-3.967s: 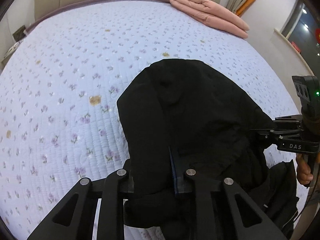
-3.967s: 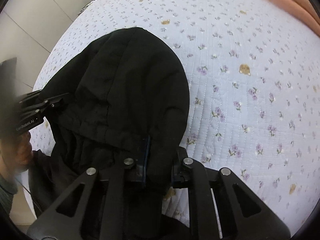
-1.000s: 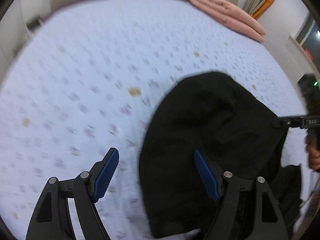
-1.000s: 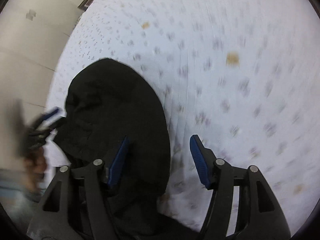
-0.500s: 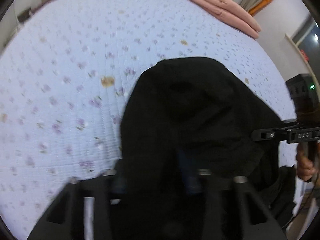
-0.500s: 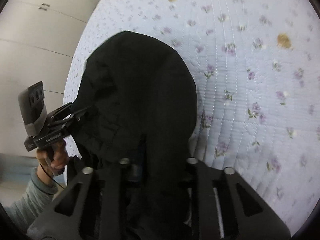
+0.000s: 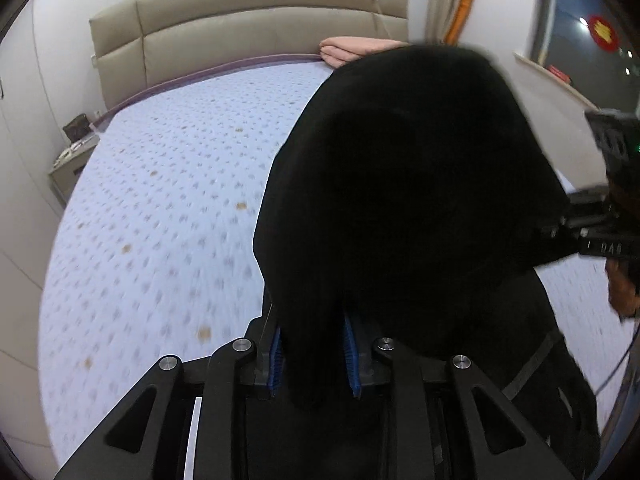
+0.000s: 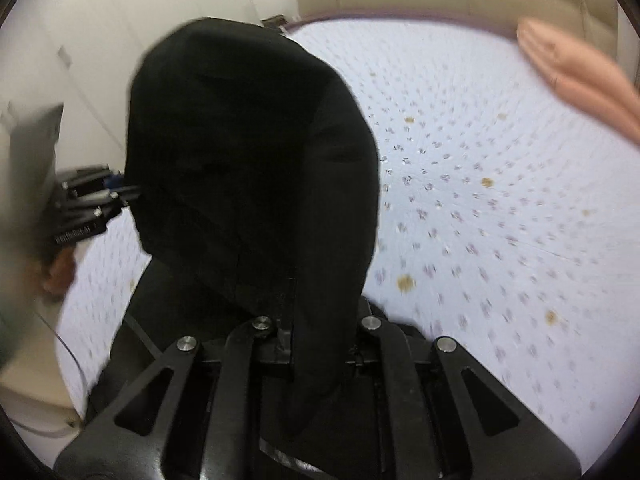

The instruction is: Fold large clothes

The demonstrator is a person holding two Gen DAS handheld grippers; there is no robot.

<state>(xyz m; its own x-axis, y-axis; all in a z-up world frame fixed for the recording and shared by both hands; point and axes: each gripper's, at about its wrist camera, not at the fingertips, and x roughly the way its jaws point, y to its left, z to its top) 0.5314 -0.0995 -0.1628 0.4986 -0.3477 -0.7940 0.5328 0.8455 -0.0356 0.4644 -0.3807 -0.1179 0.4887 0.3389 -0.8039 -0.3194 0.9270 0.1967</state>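
Above the floral bedspread (image 7: 160, 208), both grippers' fingers (image 7: 275, 354) (image 8: 286, 336) closed tight on the black garment (image 7: 400, 184) (image 8: 248, 152).

Count: one black garment (image 7: 400, 184). Two grippers: left gripper (image 7: 314, 354), right gripper (image 8: 316, 332). One bed (image 7: 160, 200). One folded pink blanket (image 8: 572, 76), upper right of frame. One beige headboard (image 7: 248, 28). One nightstand (image 7: 68, 164), left edge.

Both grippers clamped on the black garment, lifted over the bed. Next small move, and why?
Probably carry it forward and lower it flat onto the bedspread. Left gripper and right gripper each pinch an edge of the black garment, which hangs bunched between them; open quilt lies ahead.
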